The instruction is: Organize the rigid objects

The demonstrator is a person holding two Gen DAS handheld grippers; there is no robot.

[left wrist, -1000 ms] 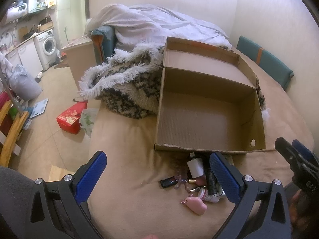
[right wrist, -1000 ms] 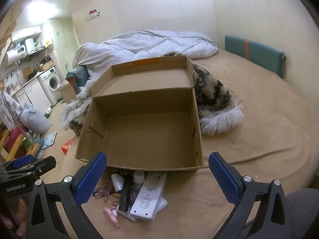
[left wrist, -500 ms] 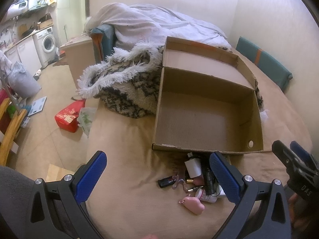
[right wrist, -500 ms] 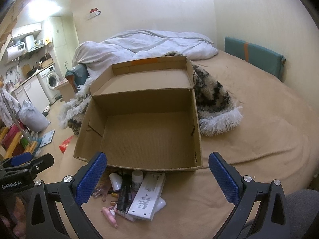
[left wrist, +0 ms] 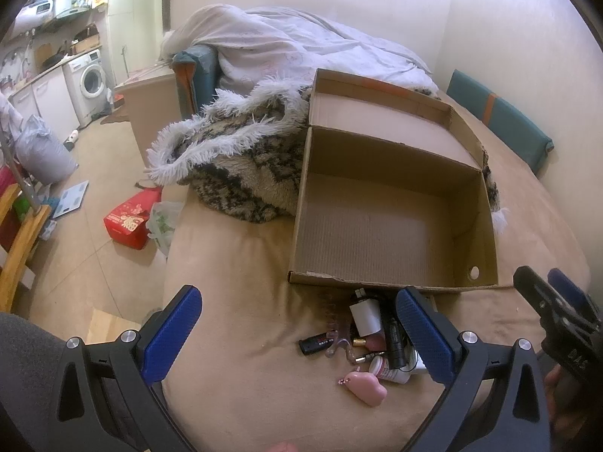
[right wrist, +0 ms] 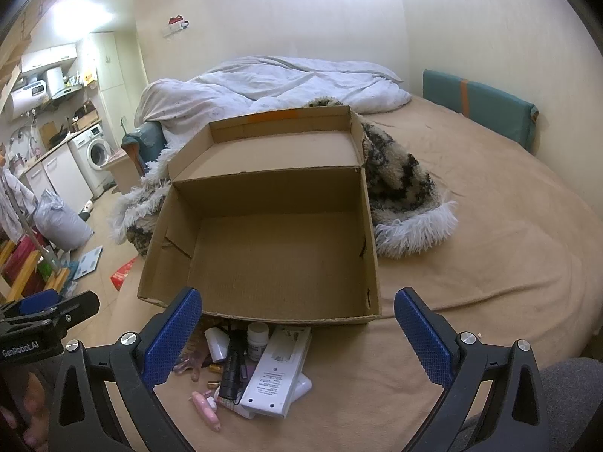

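Drifting slightly nearer the cardboard box [right wrist: 271, 260]: left gripper [left wrist: 297, 335], right gripper [right wrist: 297, 335], both released; clutter pile [right wrist: 248, 361] before box untouched.

Small items [right wrist: 260, 369] lie just before the open cardboard box [right wrist: 271, 260].
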